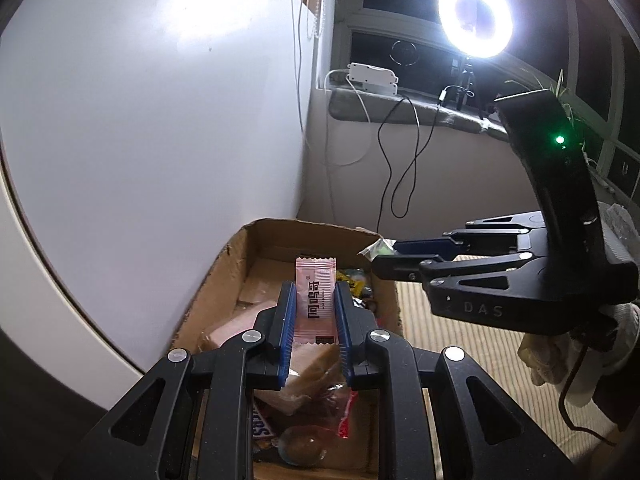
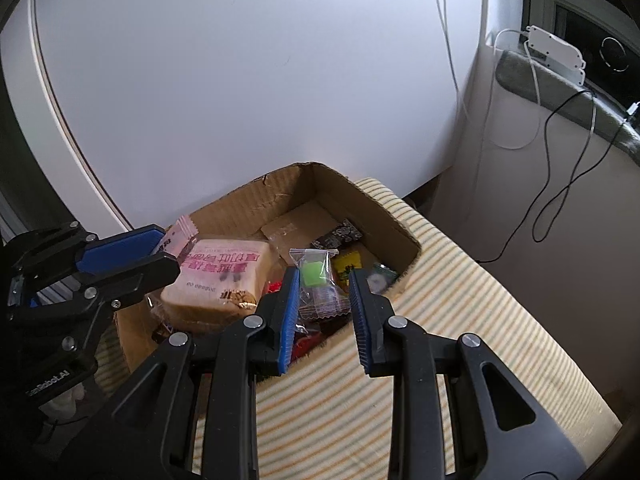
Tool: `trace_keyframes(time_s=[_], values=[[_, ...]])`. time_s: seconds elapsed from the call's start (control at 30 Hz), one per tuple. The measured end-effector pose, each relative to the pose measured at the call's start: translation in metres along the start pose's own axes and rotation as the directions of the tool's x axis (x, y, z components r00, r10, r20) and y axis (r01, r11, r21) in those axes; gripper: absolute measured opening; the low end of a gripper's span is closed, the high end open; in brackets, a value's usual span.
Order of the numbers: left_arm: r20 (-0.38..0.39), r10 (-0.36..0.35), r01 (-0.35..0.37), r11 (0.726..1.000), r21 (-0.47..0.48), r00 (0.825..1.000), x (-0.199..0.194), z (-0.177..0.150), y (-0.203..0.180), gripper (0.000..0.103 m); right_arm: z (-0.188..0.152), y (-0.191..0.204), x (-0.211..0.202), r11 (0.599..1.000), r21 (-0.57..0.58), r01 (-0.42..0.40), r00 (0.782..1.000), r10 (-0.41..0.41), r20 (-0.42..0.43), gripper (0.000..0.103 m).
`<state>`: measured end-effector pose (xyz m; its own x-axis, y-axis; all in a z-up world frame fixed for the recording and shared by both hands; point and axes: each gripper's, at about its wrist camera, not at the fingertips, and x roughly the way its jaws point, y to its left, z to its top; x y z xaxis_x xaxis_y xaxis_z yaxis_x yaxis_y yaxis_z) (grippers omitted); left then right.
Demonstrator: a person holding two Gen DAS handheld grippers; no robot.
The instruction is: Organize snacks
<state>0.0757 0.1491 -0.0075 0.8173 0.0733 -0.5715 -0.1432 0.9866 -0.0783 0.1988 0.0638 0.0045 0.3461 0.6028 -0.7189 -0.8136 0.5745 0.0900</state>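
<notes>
Striped cloth [image 2: 460, 280] | left tool [image 1: 316, 316] grips pink sachet [image 1: 315, 300] lengthwise; right tool [image 2: 324, 304] grips clear packet [image 2: 320, 284]

One cardboard box [image 2: 362, 196] sits on one striped cloth [image 2: 460, 300]. Inside the box lie one wrapped bread loaf [image 2: 224, 272] and several small sweets, too jumbled to count. Above the box hang two packets, one pink [image 1: 315, 300] and one clear with a green block [image 2: 316, 280].
</notes>
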Motion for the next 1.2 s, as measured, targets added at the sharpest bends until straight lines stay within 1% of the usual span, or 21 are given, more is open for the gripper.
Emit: trace_keyframes(time_s=[0.17, 0.33, 0.67, 0.7, 0.73, 0.77, 0.8, 0.83, 0.93, 0.97, 1.0, 1.03, 1.07, 1.1, 1.2], values=[[-0.003, 0.013, -0.013, 1.0, -0.002, 1.0, 0.003, 0.002, 0.003, 0.018, 0.003, 0.0, 0.012, 1.0, -0.002, -0.001, 1.0, 0.001, -0.009, 0.026], [-0.007, 0.024, -0.024, 1.0, -0.01, 1.0, 0.005, 0.001, 0.006, 0.018, 0.004, -0.003, 0.019, 1.0, 0.011, -0.022, 1.0, 0.022, -0.02, 0.026], [-0.007, 0.044, -0.044, 0.999, -0.016, 0.999, 0.005, 0.004, 0.009, 0.019, 0.006, -0.001, 0.019, 1.0, 0.0, -0.019, 1.0, 0.019, -0.024, 0.027], [-0.007, 0.045, -0.045, 0.999, -0.016, 0.999, 0.005, 0.003, 0.01, 0.019, 0.005, -0.001, 0.019, 1.0, -0.001, -0.016, 1.0, 0.016, -0.024, 0.032], [-0.006, 0.047, -0.048, 0.999, -0.016, 0.999, 0.004, 0.003, 0.01, 0.022, 0.005, -0.001, 0.018, 1.0, -0.001, -0.014, 1.0, 0.014, -0.021, 0.036], [-0.004, 0.049, -0.05, 0.999, -0.017, 0.999, 0.003, 0.003, 0.011, 0.025, 0.005, 0.0, 0.017, 1.0, -0.002, -0.012, 1.0, 0.012, -0.016, 0.046], [-0.003, 0.051, -0.051, 0.999, -0.018, 0.999, 0.002, 0.002, 0.011, 0.026, 0.005, -0.001, 0.016, 1.0, -0.001, -0.009, 1.0, 0.009, -0.01, 0.053], [-0.002, 0.053, -0.053, 0.998, -0.019, 0.999, 0.001, 0.002, 0.012, 0.029, 0.005, -0.001, 0.014, 1.0, 0.001, -0.005, 1.0, 0.005, -0.004, 0.055], [0.002, 0.062, -0.062, 0.998, -0.024, 0.998, -0.002, 0.001, 0.013, 0.041, 0.006, -0.003, 0.009, 1.0, 0.008, 0.003, 1.0, -0.003, 0.012, 0.067], [0.004, 0.063, -0.063, 0.998, -0.024, 0.998, -0.003, 0.001, 0.013, 0.042, 0.006, -0.003, 0.007, 1.0, 0.008, 0.006, 1.0, -0.006, 0.017, 0.072], [0.005, 0.064, -0.064, 0.998, -0.022, 0.998, -0.003, 0.0, 0.013, 0.042, 0.007, -0.003, 0.005, 1.0, 0.008, 0.01, 1.0, -0.011, 0.022, 0.075], [0.006, 0.066, -0.066, 0.998, -0.022, 0.998, -0.005, 0.0, 0.013, 0.046, 0.007, -0.003, 0.004, 1.0, 0.008, 0.017, 1.0, -0.017, 0.026, 0.077], [0.008, 0.066, -0.066, 0.998, -0.022, 0.998, -0.005, 0.0, 0.013, 0.051, 0.007, -0.003, 0.003, 1.0, 0.01, 0.021, 0.999, -0.021, 0.03, 0.083], [0.011, 0.068, -0.068, 0.997, -0.022, 0.998, -0.007, 0.0, 0.013, 0.052, 0.007, -0.003, 0.001, 1.0, 0.011, 0.025, 0.999, -0.025, 0.038, 0.086], [0.018, 0.078, -0.077, 0.997, -0.024, 0.997, -0.01, -0.001, 0.014, 0.058, 0.007, -0.005, -0.002, 0.999, 0.018, 0.033, 0.998, -0.033, 0.044, 0.091]])
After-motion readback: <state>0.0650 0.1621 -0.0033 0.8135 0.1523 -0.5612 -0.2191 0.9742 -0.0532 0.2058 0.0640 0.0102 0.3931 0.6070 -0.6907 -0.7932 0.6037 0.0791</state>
